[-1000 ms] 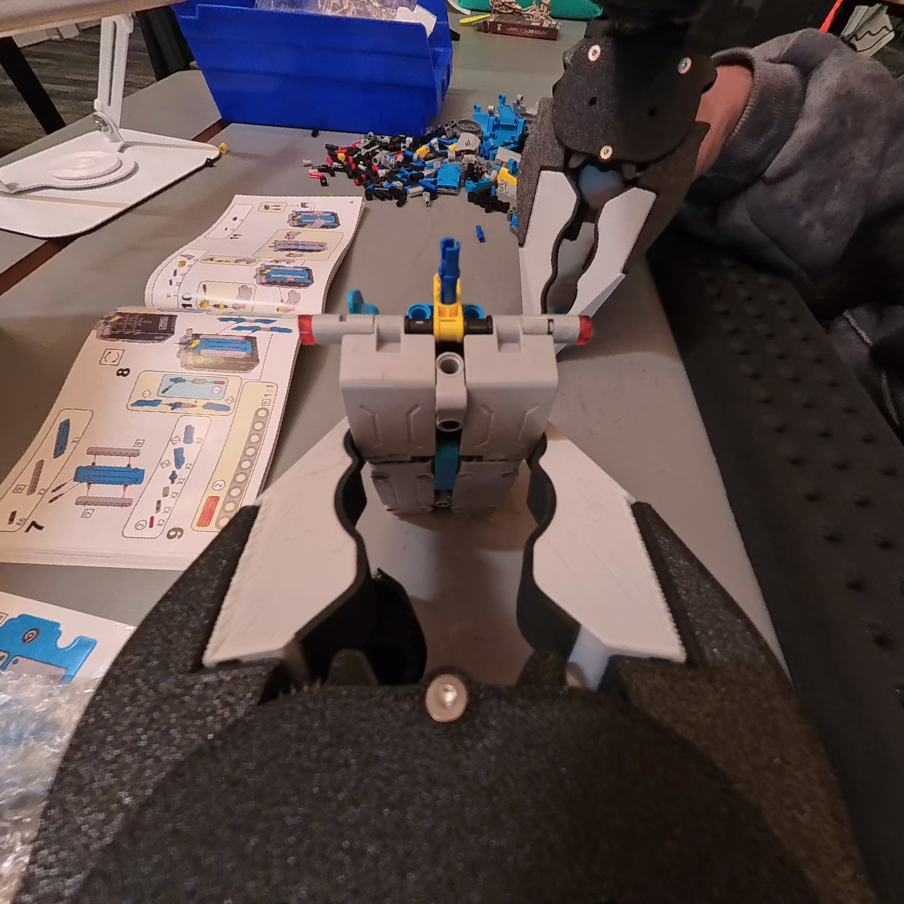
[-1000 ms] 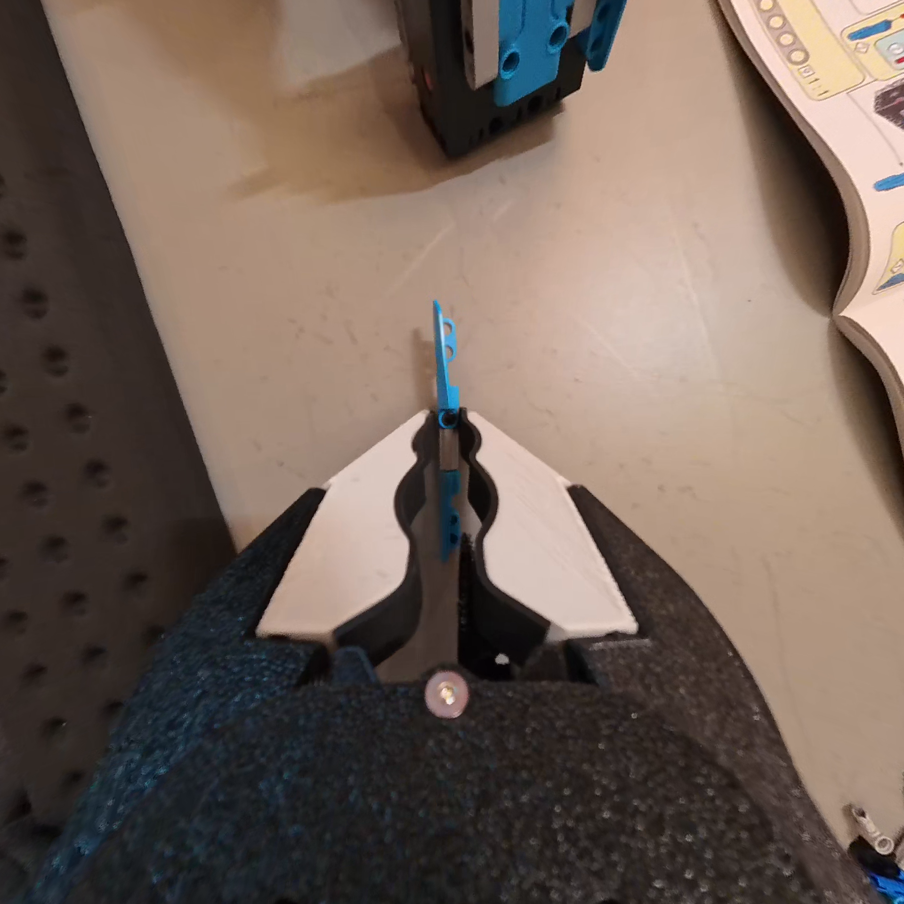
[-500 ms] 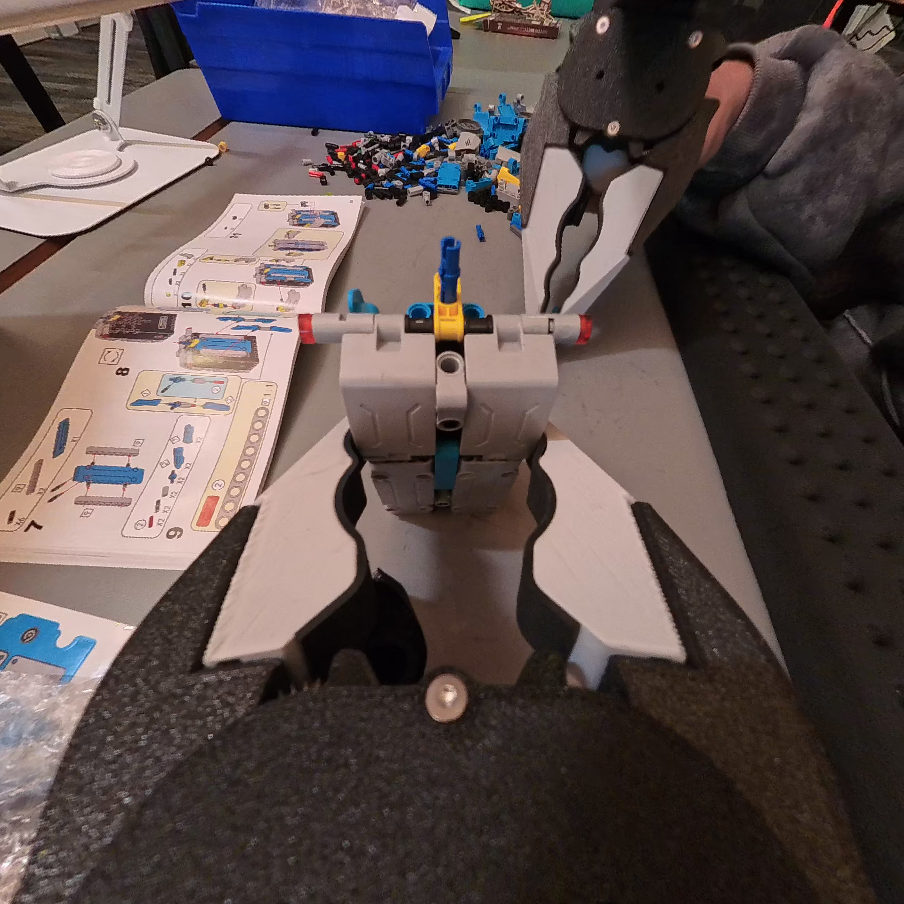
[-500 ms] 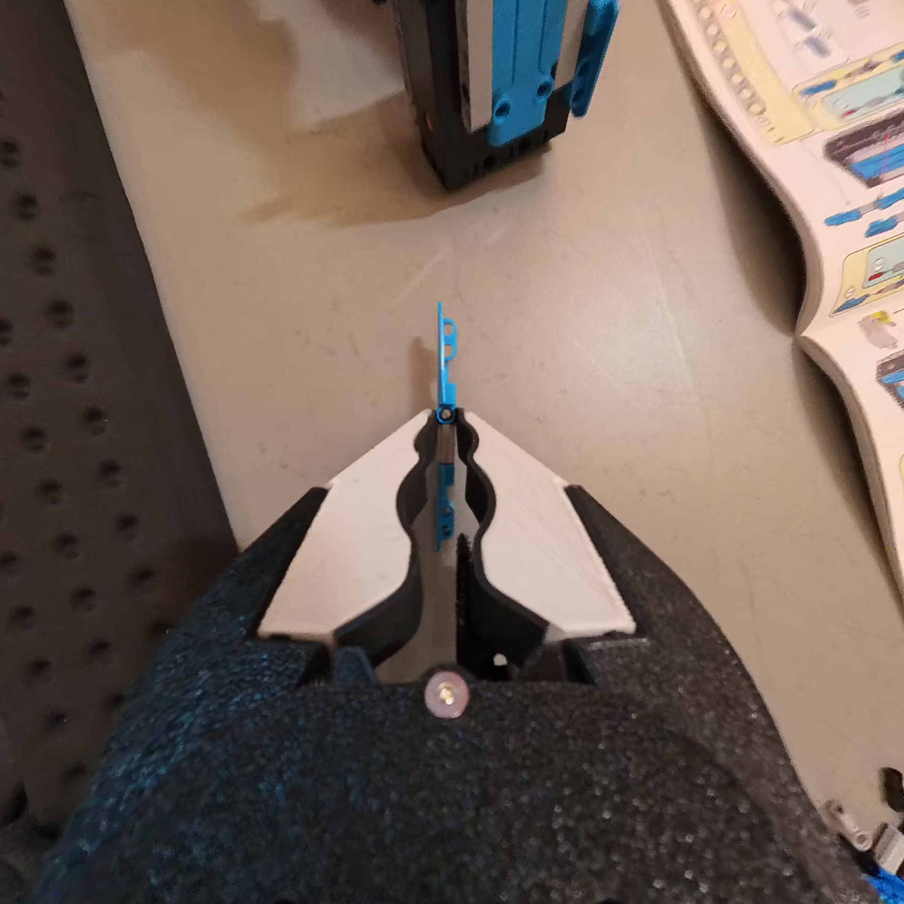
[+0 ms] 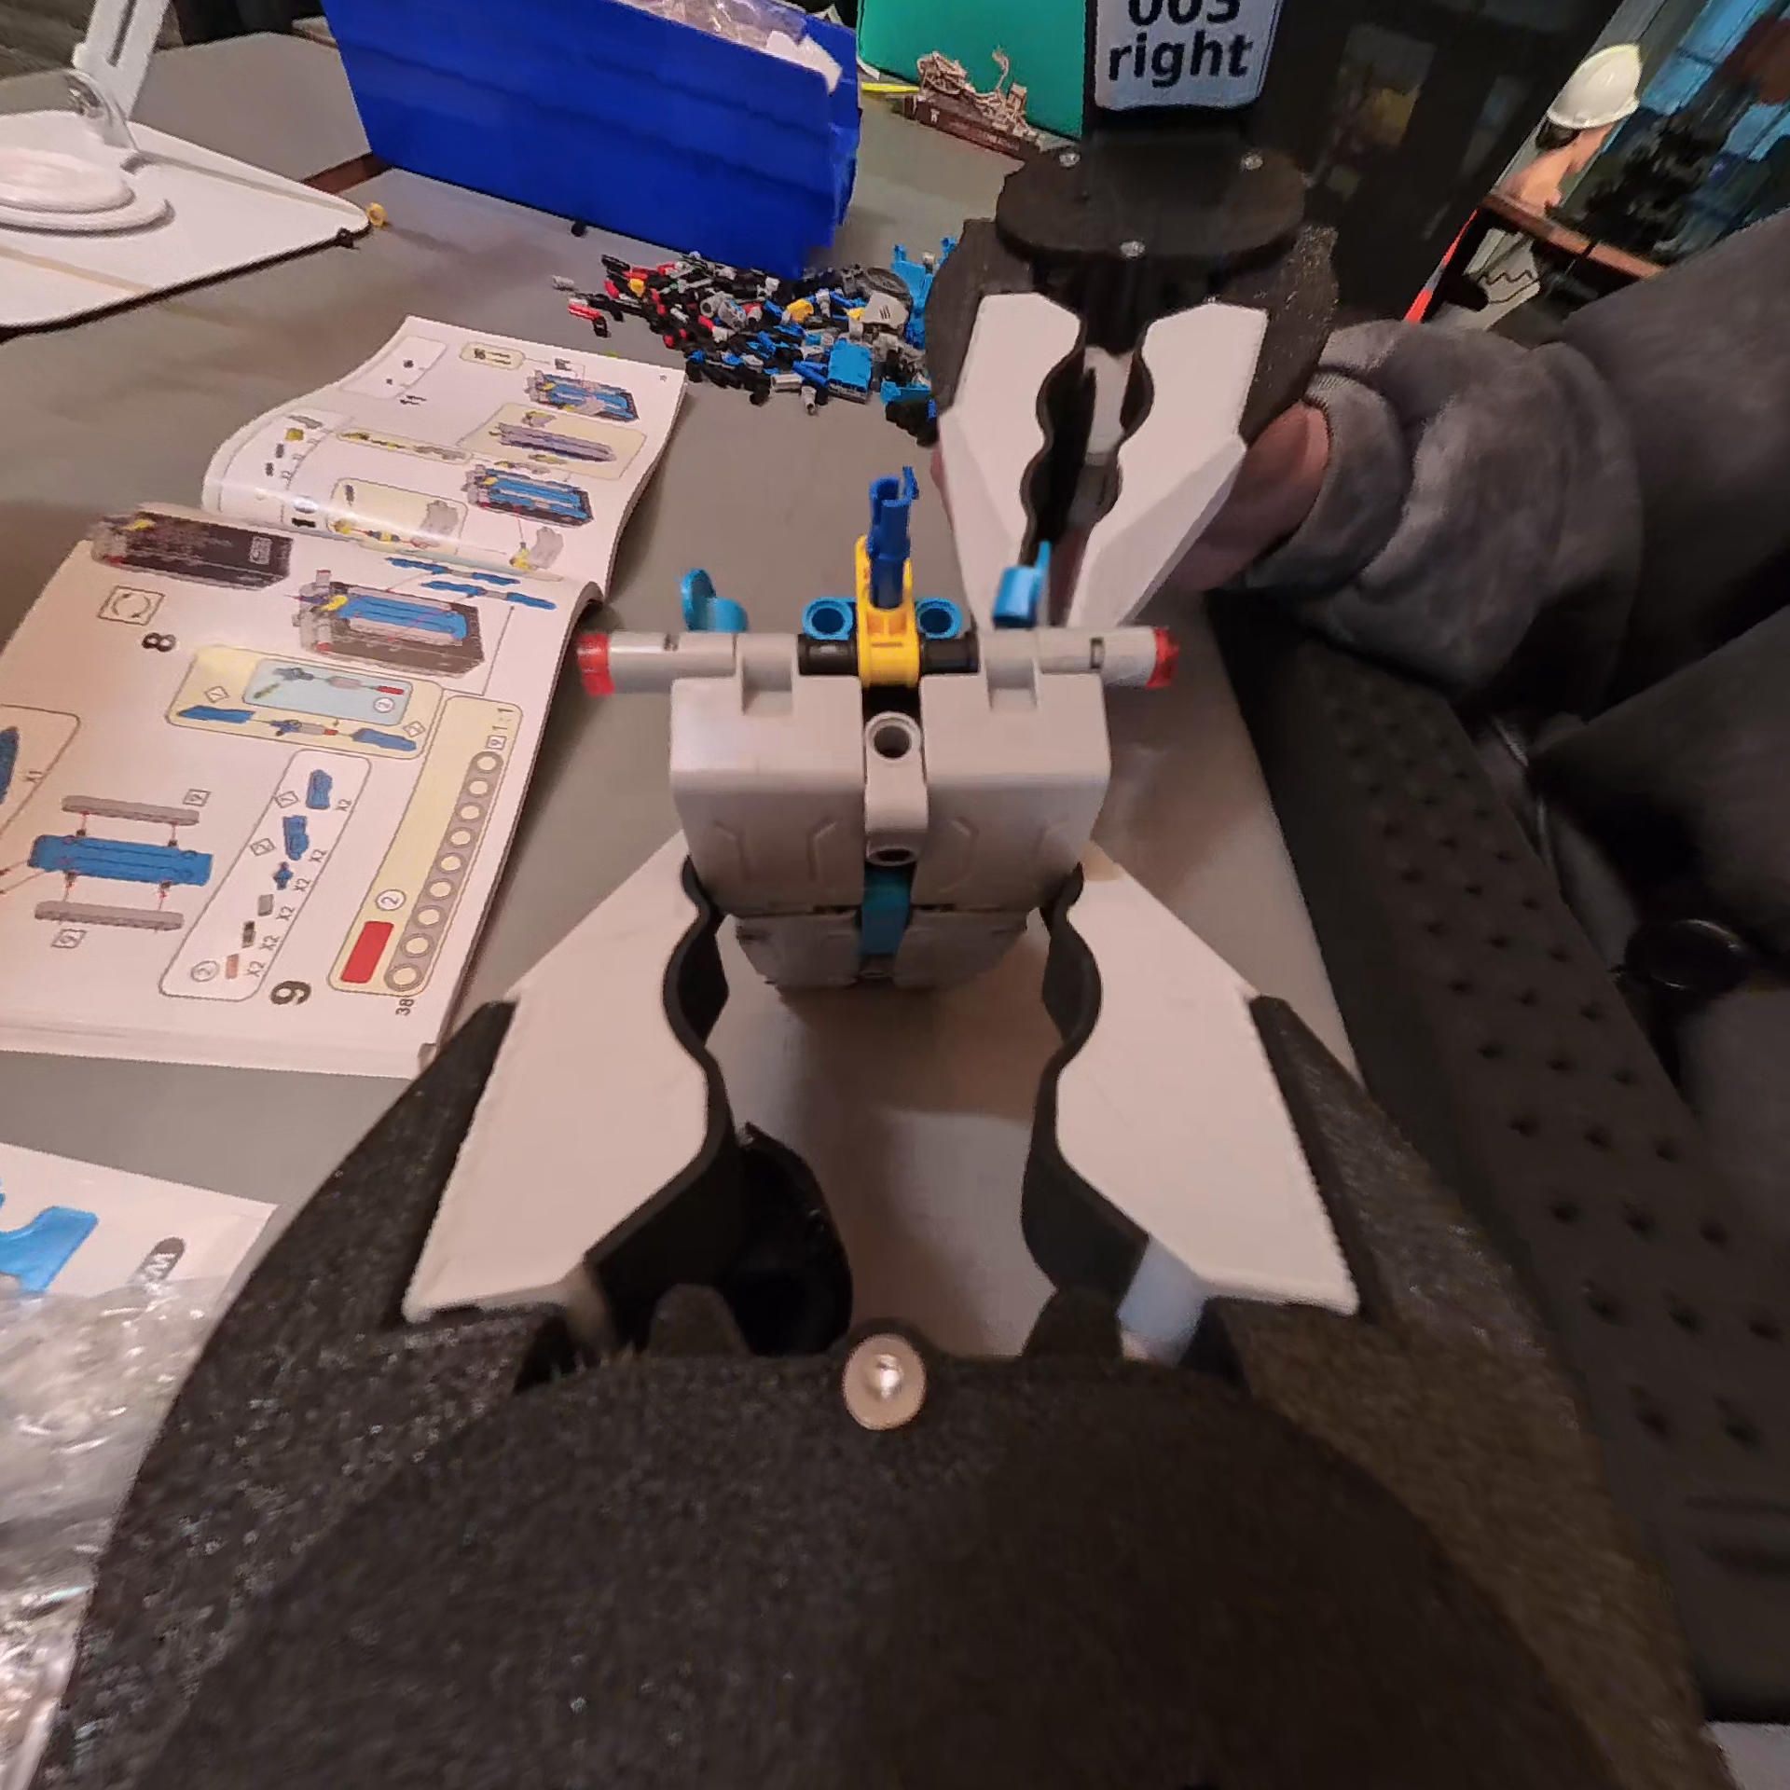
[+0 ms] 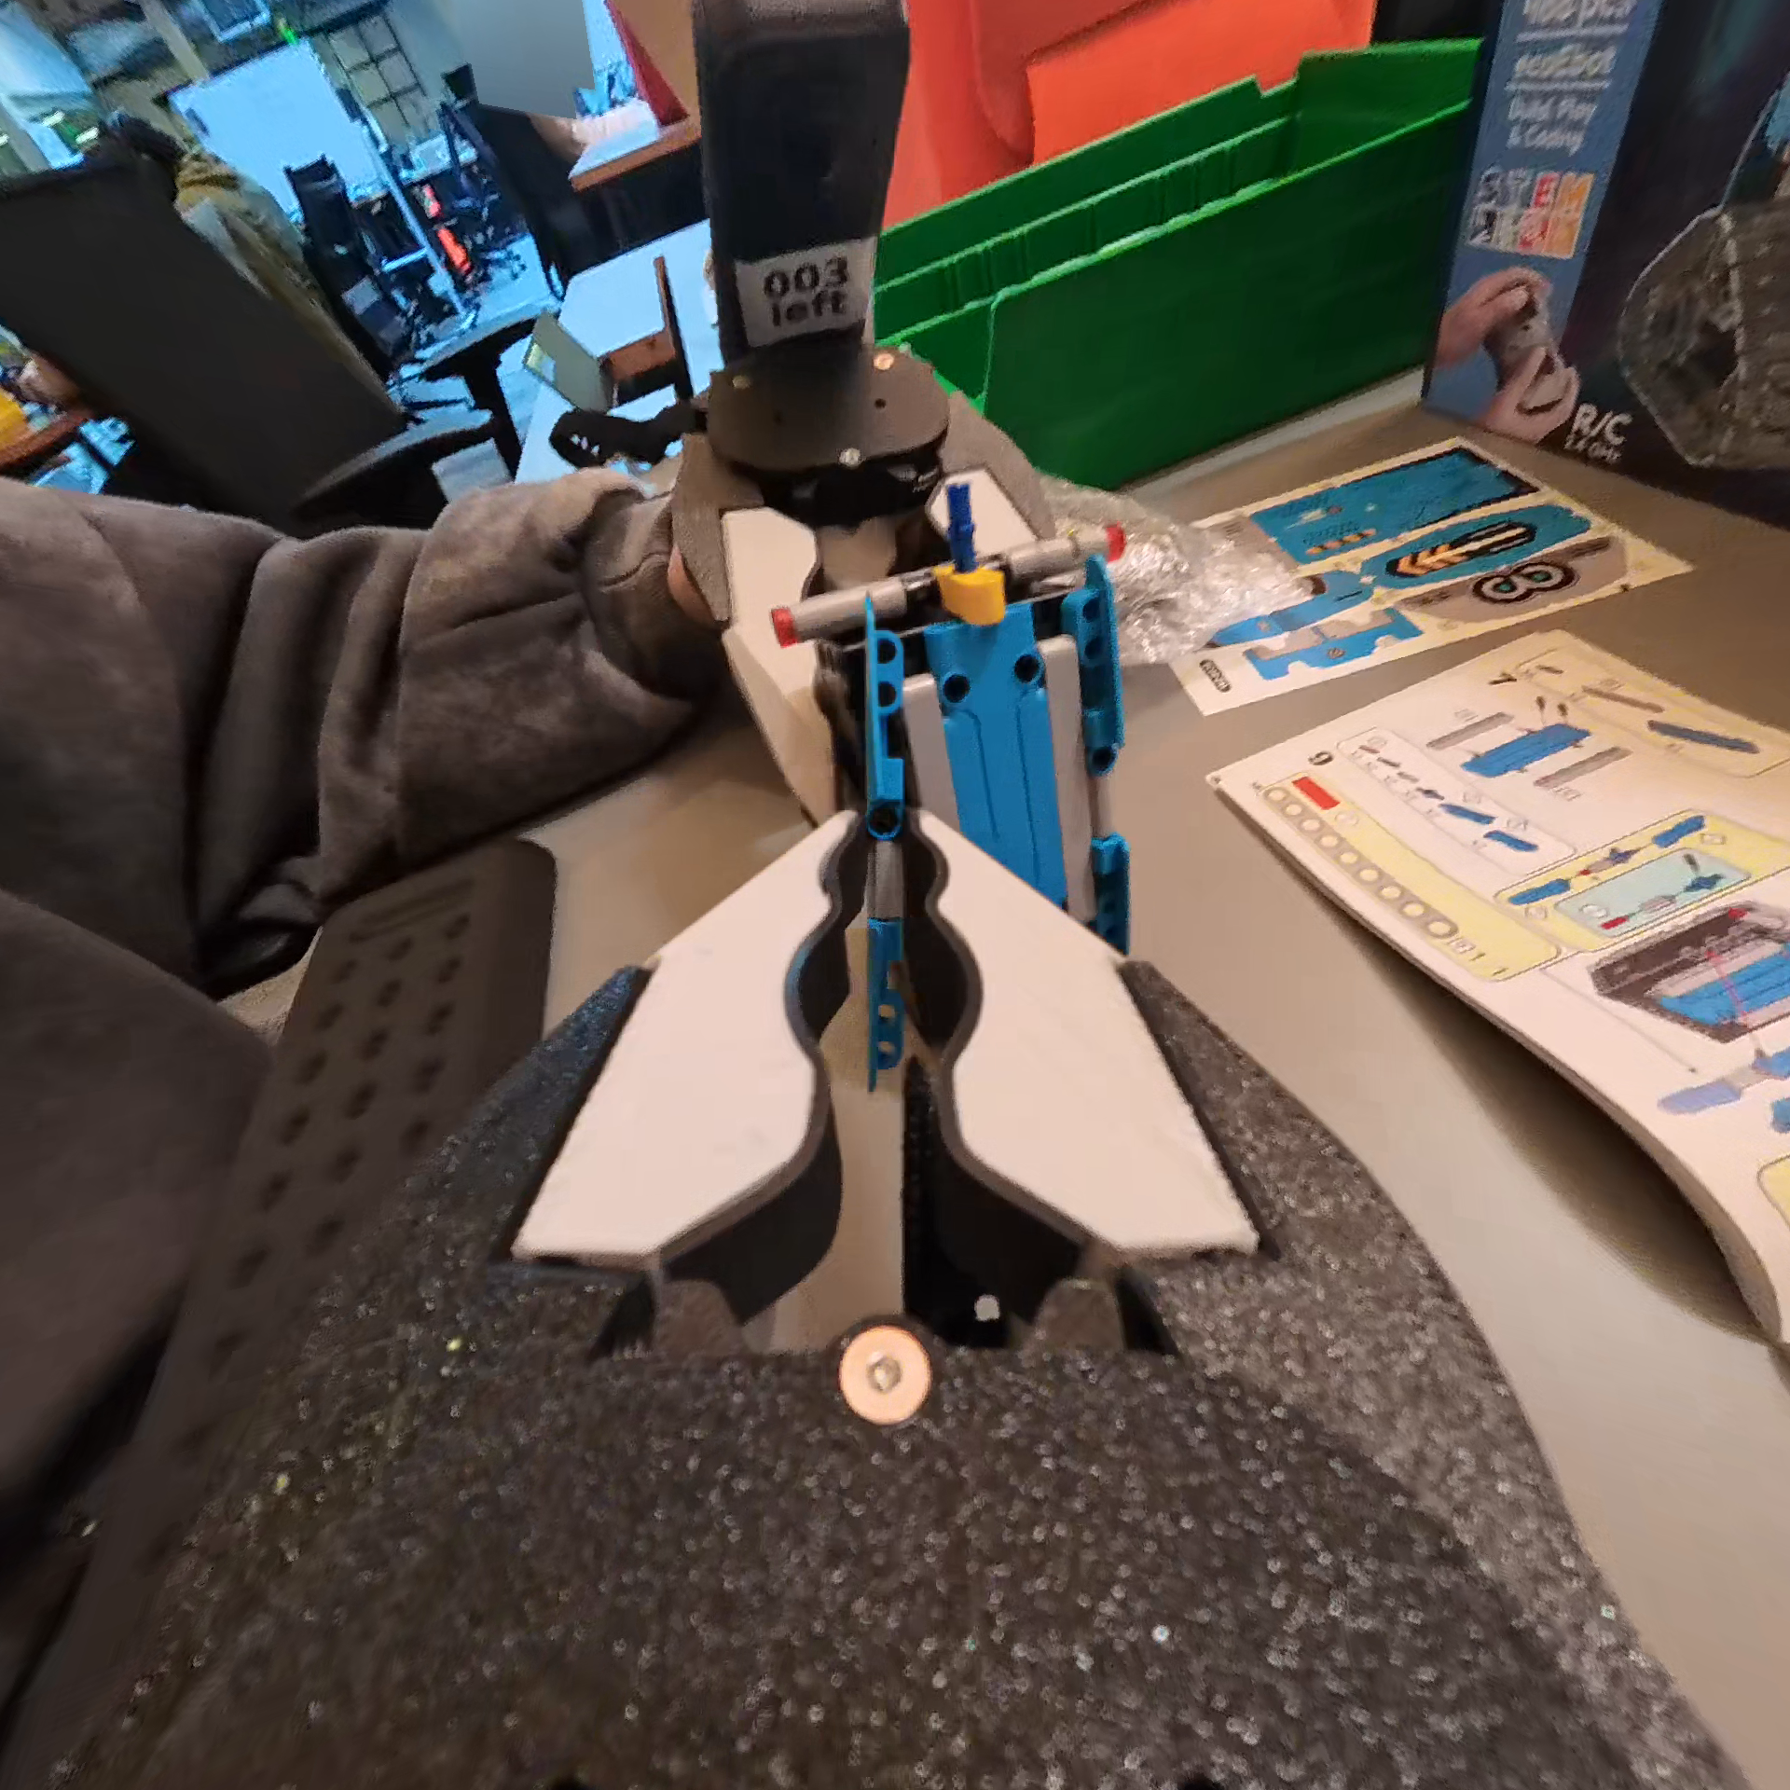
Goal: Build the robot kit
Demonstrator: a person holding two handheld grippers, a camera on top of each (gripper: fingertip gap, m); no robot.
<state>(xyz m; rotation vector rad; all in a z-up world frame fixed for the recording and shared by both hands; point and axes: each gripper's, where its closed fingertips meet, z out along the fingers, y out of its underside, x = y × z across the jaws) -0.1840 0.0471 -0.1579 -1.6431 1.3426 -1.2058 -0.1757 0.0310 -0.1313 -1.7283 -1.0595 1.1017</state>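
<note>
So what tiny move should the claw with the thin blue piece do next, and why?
Probably nudge the right claw forward a little. Its thin blue beam stands just beside the model that the left claw grips, near the grey axle, apparently not yet joined.

Grey table (image 5: 620, 736), black office chairs (image 6: 242, 358)

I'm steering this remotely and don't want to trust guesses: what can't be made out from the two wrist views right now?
- Whether the blue beam in the right gripper touches the brick model: right wrist view, they overlap.
- The model's base: both views, hidden by the left gripper fingers.
- Individual shapes in the loose parts pile: left wrist view, too small.
- The instruction booklet: cut off by the right edge.
</note>
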